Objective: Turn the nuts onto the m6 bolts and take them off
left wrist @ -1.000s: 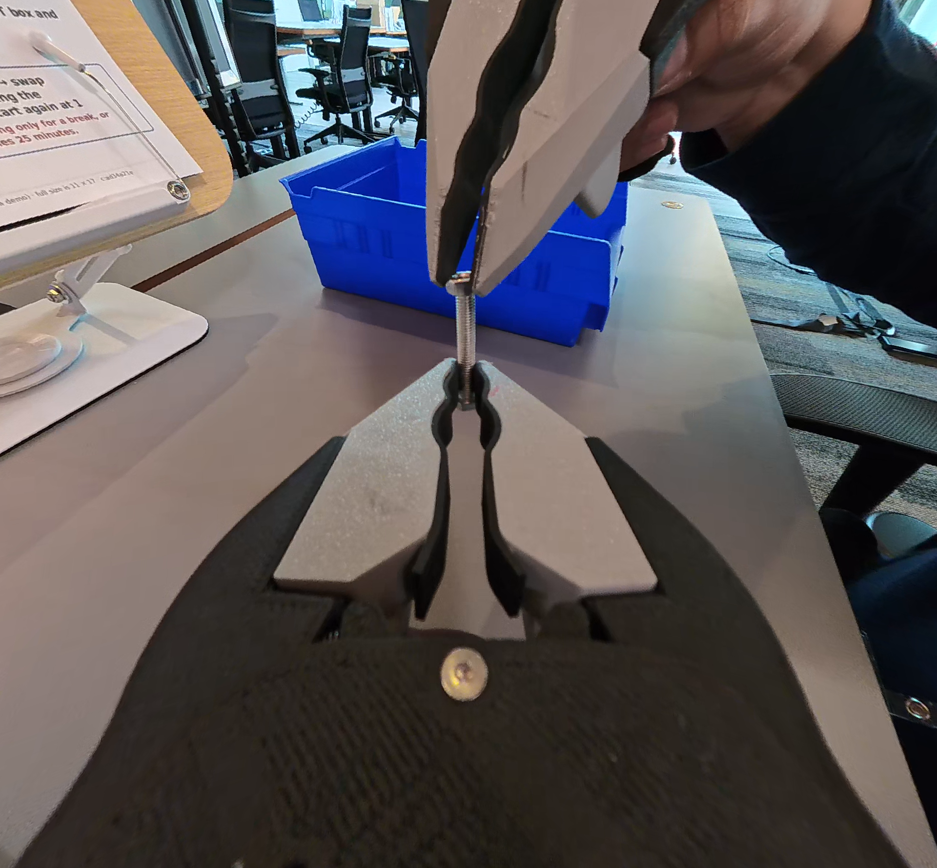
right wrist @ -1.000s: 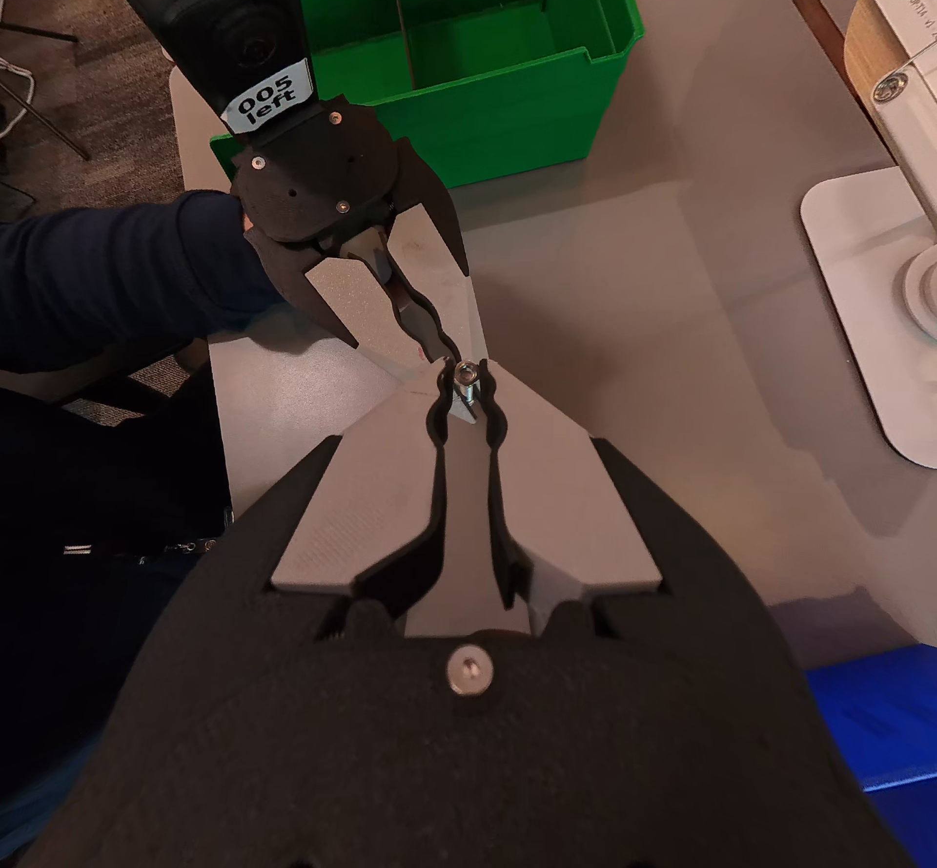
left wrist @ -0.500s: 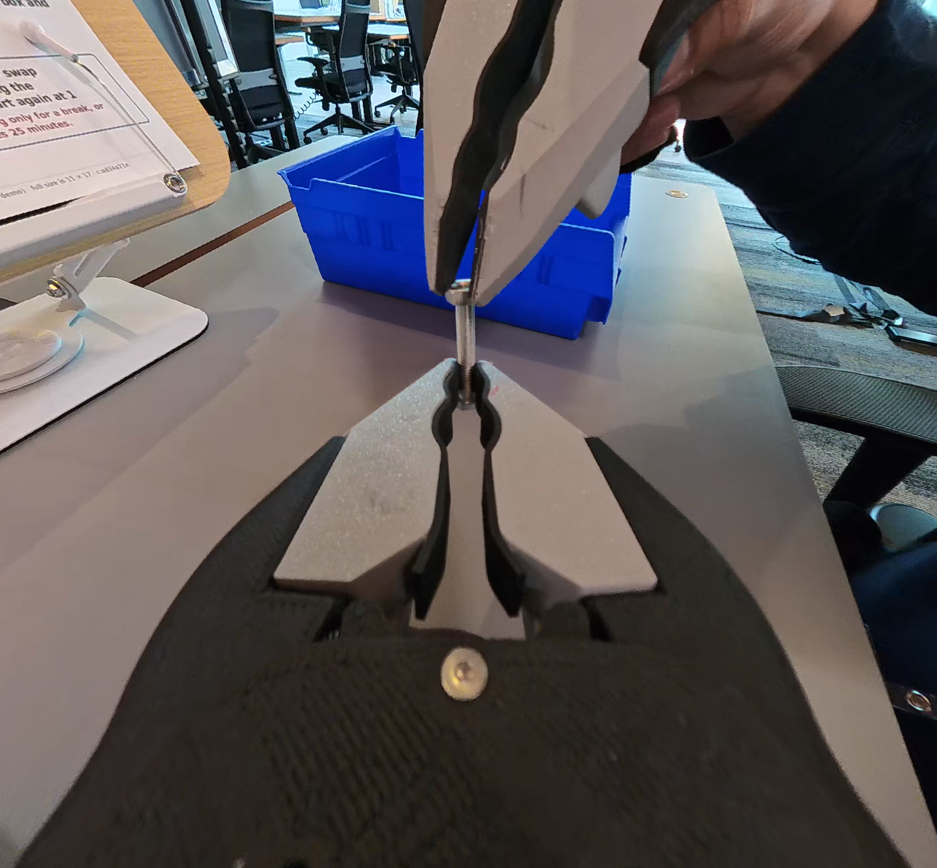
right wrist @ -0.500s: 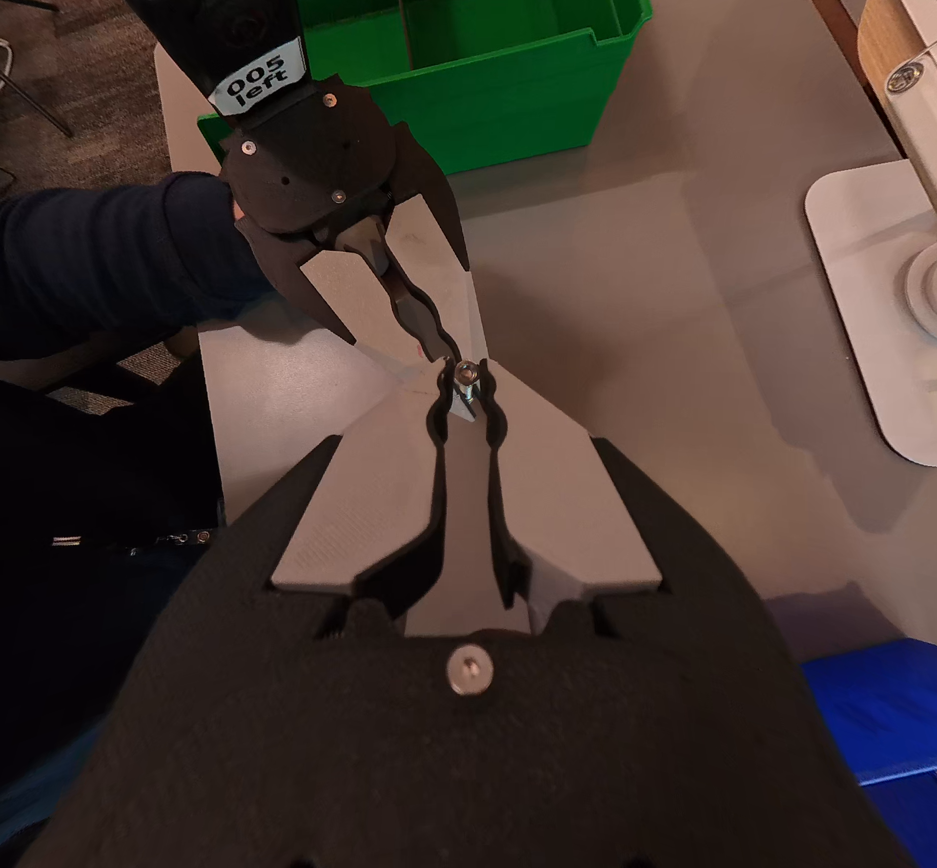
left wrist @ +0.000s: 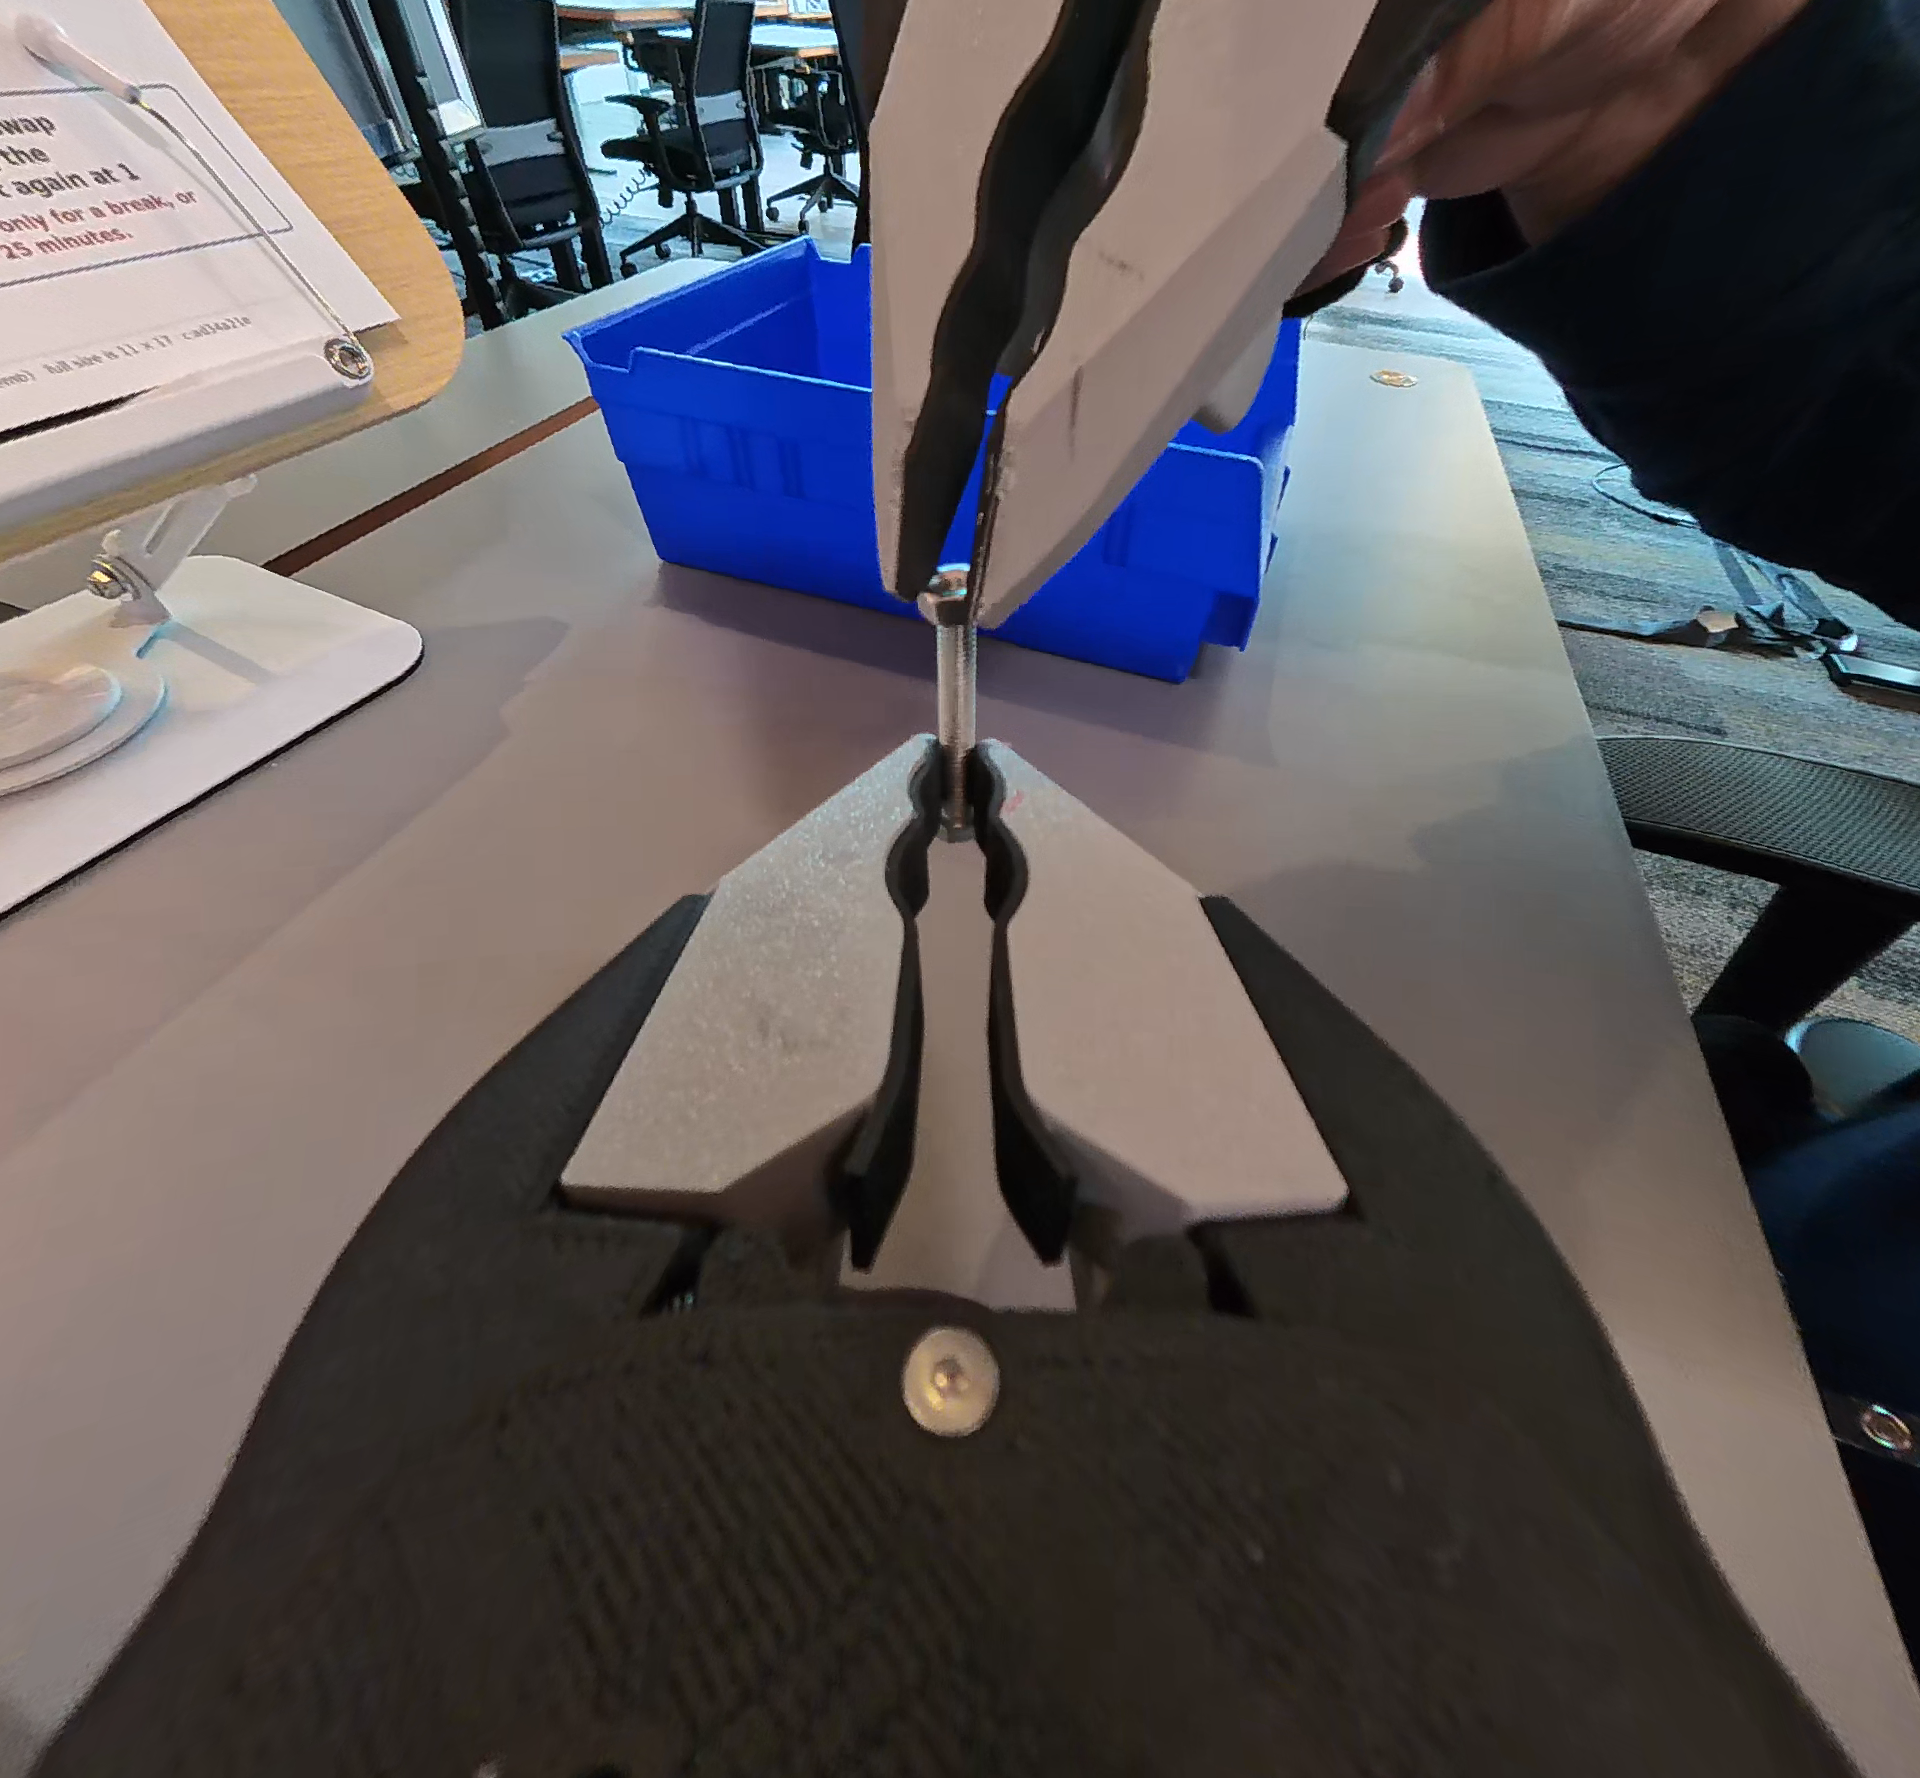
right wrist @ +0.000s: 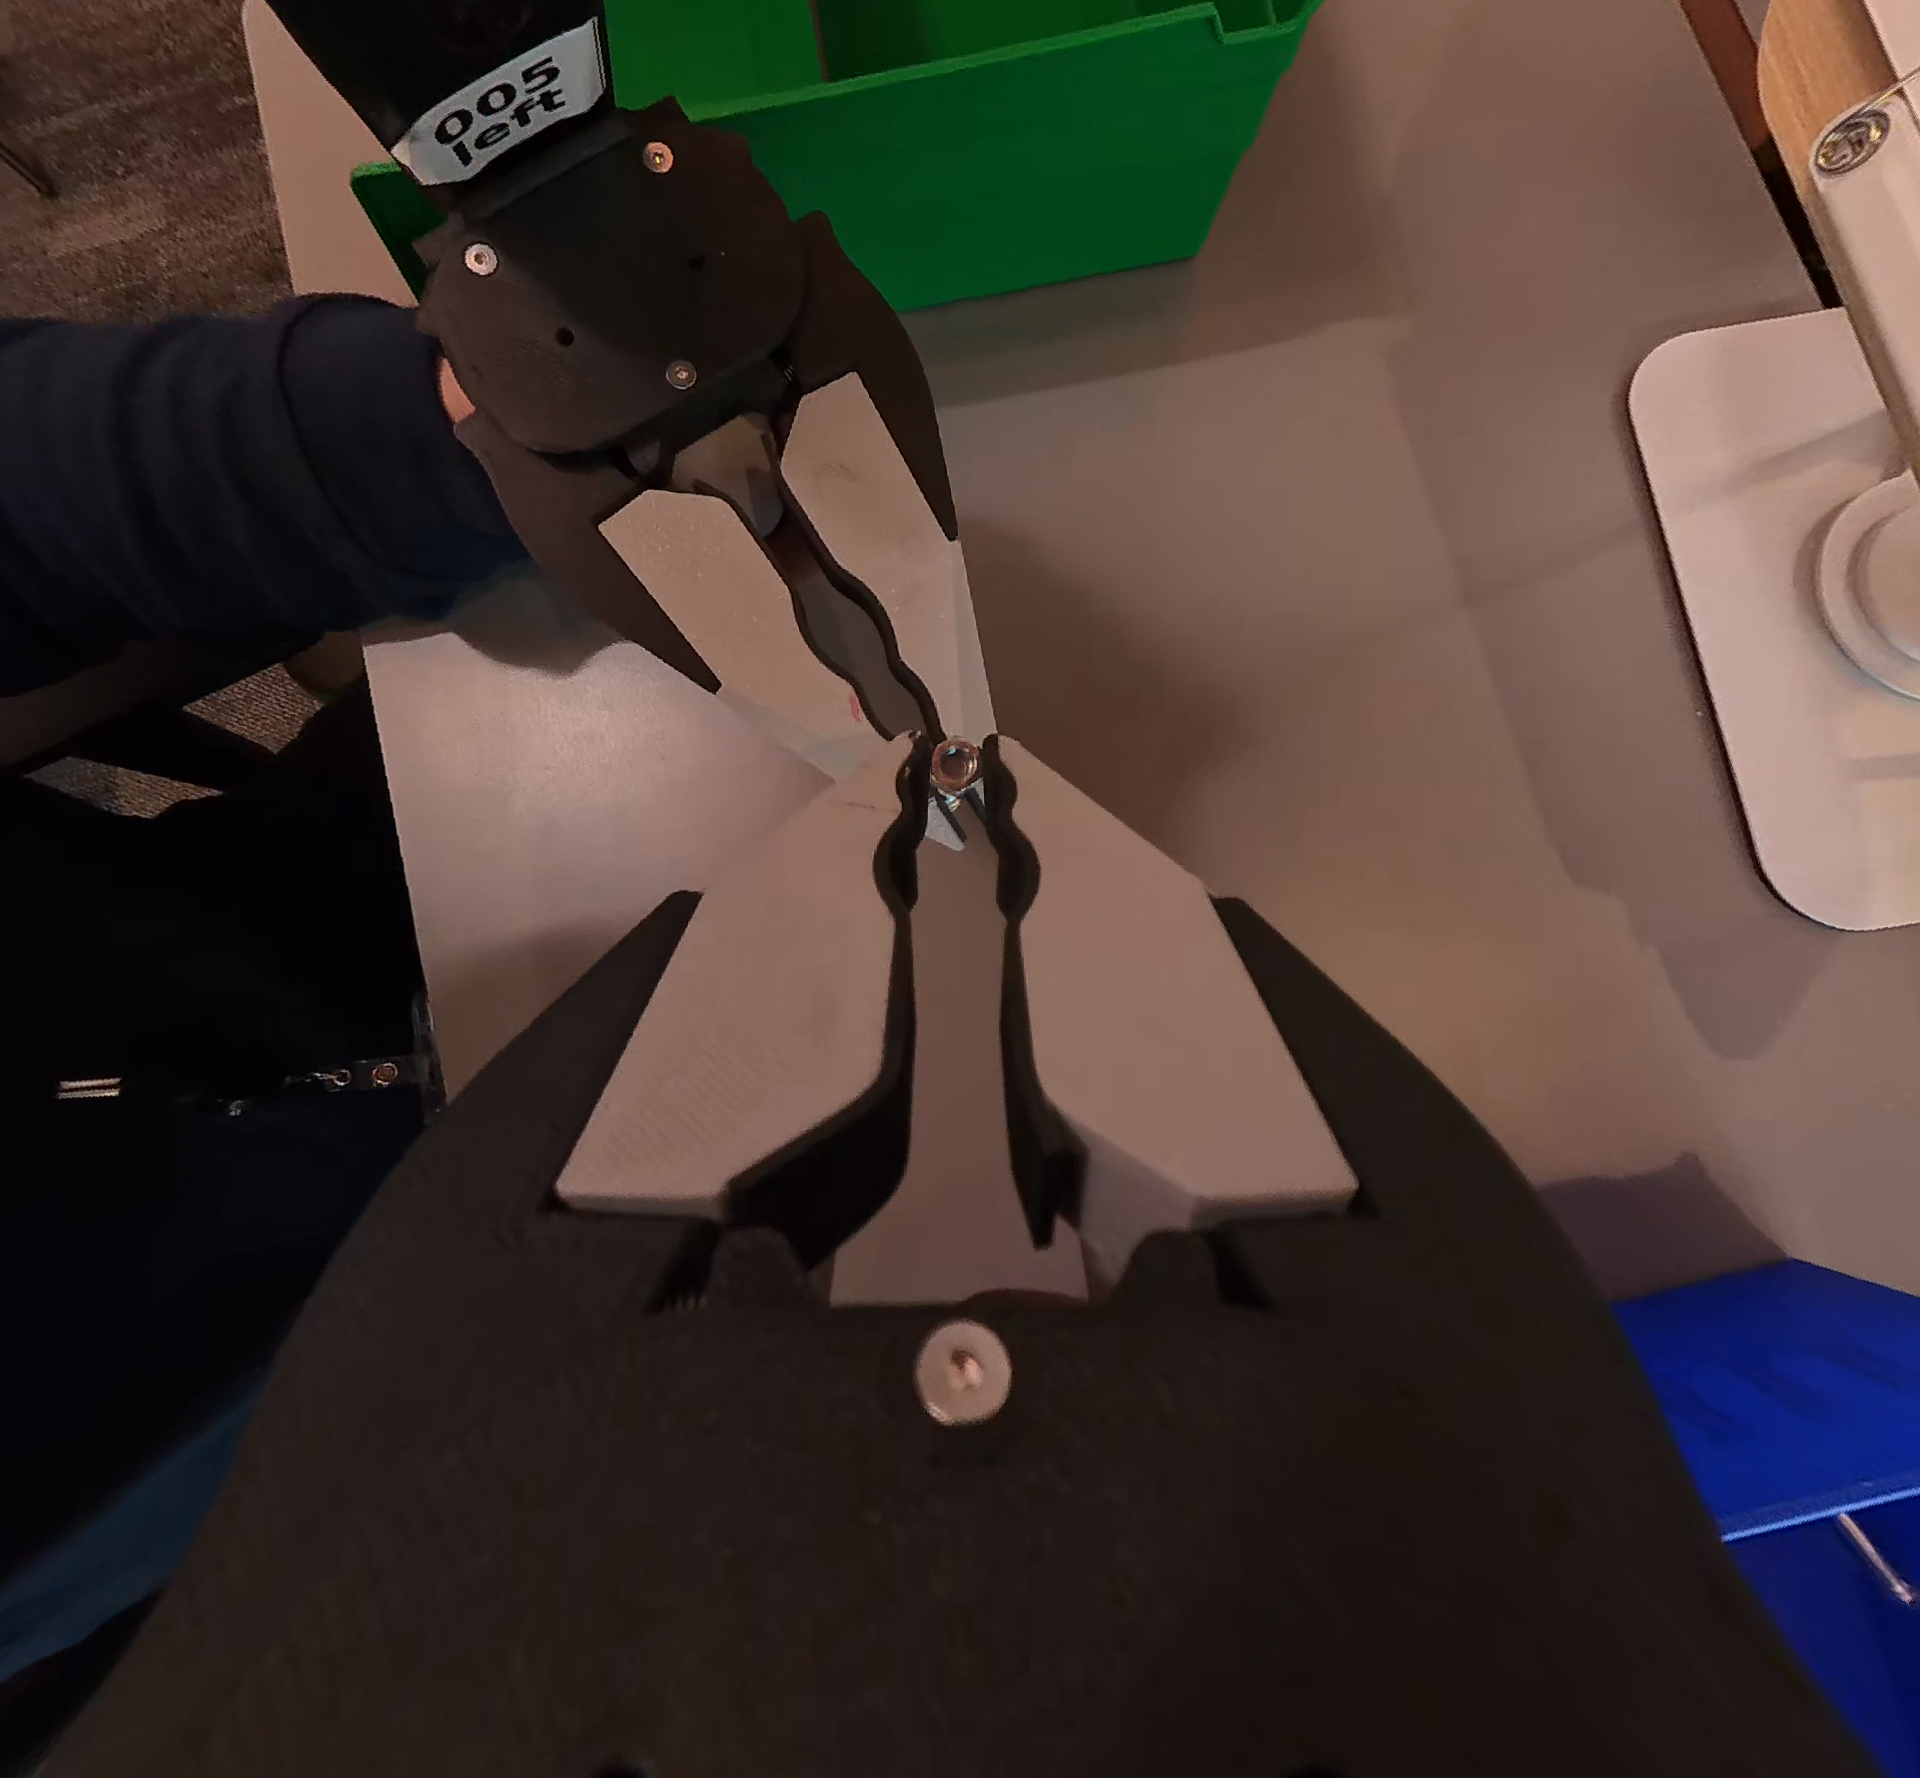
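Observation:
In the left wrist view my left gripper (left wrist: 954,778) is shut on the lower end of a silver bolt (left wrist: 953,679), which stands upright above the grey table (left wrist: 1351,793). My right gripper (left wrist: 951,580) comes down from above, its pads closed on a silver nut (left wrist: 943,594) at the bolt's top end. In the right wrist view my right gripper (right wrist: 954,764) pinches the nut (right wrist: 954,762) at its fingertips, with a short length of the bolt's thread (right wrist: 948,801) showing under it. The left gripper (right wrist: 914,726) reaches in from the upper left.
A blue bin (left wrist: 748,471) stands behind the bolt. A green divided bin (right wrist: 1039,170) sits at the table's far side. A paper sheet on a wooden stand (left wrist: 156,170) with a white base (left wrist: 229,668) is at the left. A person's hand (left wrist: 1621,45) holds the right gripper. Left and right tips are no more than a few centimetres apart.
Both grasps have stayed as they were. The views have shifted only slightly; the bolt and nut stay in the same place between the two grippers.

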{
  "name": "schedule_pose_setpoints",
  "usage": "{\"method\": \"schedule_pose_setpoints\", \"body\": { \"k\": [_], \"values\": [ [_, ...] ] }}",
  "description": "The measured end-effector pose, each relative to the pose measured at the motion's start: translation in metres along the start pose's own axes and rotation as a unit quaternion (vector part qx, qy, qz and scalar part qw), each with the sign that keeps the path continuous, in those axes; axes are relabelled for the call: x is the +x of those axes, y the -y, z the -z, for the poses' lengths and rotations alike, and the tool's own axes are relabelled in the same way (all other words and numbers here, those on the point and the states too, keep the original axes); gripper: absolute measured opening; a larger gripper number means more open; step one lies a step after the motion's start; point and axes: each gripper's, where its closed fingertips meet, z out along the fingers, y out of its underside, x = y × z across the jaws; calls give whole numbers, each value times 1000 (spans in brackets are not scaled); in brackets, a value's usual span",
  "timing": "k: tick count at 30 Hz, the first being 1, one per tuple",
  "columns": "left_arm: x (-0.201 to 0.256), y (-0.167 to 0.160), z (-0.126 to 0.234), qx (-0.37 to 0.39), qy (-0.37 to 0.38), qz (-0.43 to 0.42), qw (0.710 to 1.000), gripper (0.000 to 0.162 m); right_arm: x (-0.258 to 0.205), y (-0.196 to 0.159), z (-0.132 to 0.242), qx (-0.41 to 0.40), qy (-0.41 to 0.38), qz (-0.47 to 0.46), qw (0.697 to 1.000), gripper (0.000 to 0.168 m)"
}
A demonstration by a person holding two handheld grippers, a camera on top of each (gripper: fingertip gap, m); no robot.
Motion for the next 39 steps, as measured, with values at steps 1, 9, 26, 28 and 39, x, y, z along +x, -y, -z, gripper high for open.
{"method": "schedule_pose_setpoints", "body": {
  "k": [1,9,26,28,39],
  "values": [
    [0,0,0,1,0,0,1000,2,0,0,0,2,1,-1,1000,7],
    [-1,2,0,7,2,1,1000,2,0,2,0,23,9,-12,1000,7],
    [0,7,2,25,-9,19,999,2,-1,8,3,79,11,-14,997,7],
    [0,8,3,29,-13,23,999,2,-1,9,4,90,12,-14,996,7],
    [3,11,4,37,-23,32,999,2,-2,12,6,133,12,-8,991,6]
  ]
}}
